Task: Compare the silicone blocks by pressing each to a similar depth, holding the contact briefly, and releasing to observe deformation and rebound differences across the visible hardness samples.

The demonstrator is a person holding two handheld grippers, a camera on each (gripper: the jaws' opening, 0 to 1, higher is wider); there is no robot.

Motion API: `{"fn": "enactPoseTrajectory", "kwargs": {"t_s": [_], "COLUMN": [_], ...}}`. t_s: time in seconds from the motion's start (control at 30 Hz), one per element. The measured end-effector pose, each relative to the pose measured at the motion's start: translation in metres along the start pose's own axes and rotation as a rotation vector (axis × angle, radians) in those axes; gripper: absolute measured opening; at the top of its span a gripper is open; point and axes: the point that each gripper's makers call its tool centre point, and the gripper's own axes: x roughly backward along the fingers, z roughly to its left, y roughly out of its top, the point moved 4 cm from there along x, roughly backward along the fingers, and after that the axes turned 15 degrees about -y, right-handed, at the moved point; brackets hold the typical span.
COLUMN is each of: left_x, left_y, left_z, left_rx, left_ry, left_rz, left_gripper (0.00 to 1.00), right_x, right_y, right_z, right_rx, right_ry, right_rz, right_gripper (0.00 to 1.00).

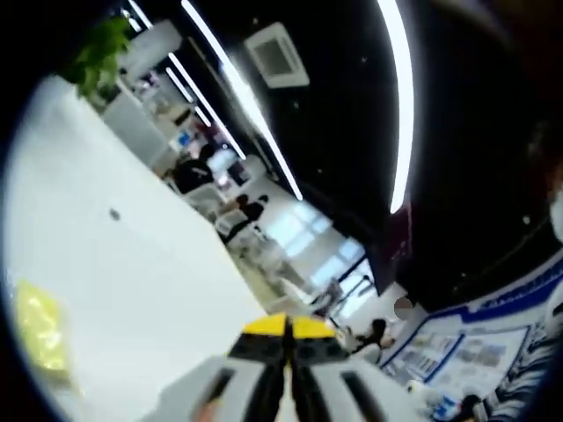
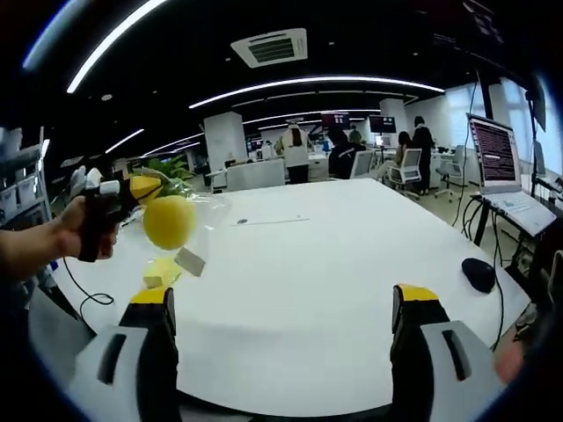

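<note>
- Right gripper view: we see the left gripper [image 2: 141, 187] held up at left by a person's hand [image 2: 66, 236], above the edge of the big white table [image 2: 352, 264].
- Its yellow-tipped jaws hold the top of a clear plastic bag [image 2: 180, 220] with a round yellow silicone block [image 2: 169, 221] inside; the bag hangs down in the air, long axis roughly vertical, block clear of the table.
- A small grey tag or card [image 2: 190, 261] dangles at the bag's lower end, tilted.
- Below it, a flat yellow piece [image 2: 161, 272] lies on the table near the left edge; we can't tell its exact shape.
- Right gripper [image 2: 286, 303]: own black, yellow-tipped jaws wide apart, nothing between them, low over the table's near edge.
- Far right: black computer mouse [image 2: 479, 274] on the table, open laptop [image 2: 501, 167] on a stand beside it.
- Left gripper view: camera tilted up at the dark ceiling with light strips; own jaws pressed together, tips meeting [image 1: 288, 327]; the bag is hidden here.
- Same view, blurred yellow bagged thing [image 1: 40, 327] lies on the table at lower left.
- People at desks in the background.
</note>
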Motion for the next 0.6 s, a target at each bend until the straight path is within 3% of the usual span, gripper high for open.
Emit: {"fn": "enactPoseTrajectory", "kwargs": {"t_s": [0.2, 0.3, 0.4, 0.53, 0.6], "left_x": [0.004, 0.006, 0.006, 0.007, 0.009], "left_y": [-0.020, -0.033, -0.040, -0.037, -0.036], "left_z": [0.023, 0.041, 0.061, 0.088, 0.100], "left_rx": [0.044, 0.105, 0.112, 0.198, 0.186], "left_ry": [0.065, 0.106, 0.167, 0.219, 0.248], "left_rz": [-0.003, -0.017, -0.003, -0.104, -0.098], "left_gripper": [0.00, 0.00, 0.00, 0.00, 0.00], "right_x": [0.001, 0.001, 0.002, 0.003, 0.003], "right_y": [0.001, 0.001, 0.001, -0.002, -0.002], "right_z": [-0.001, -0.001, -0.001, -0.003, -0.004], "right_rx": [0.007, 0.018, 0.021, 0.017, 0.015], "right_ry": [0.003, 0.005, 0.006, 0.000, -0.004], "right_rz": [0.009, 0.002, 0.007, 0.020, 0.022], "right_gripper": [0.96, 0.96, 0.96, 0.96, 0.96]}}
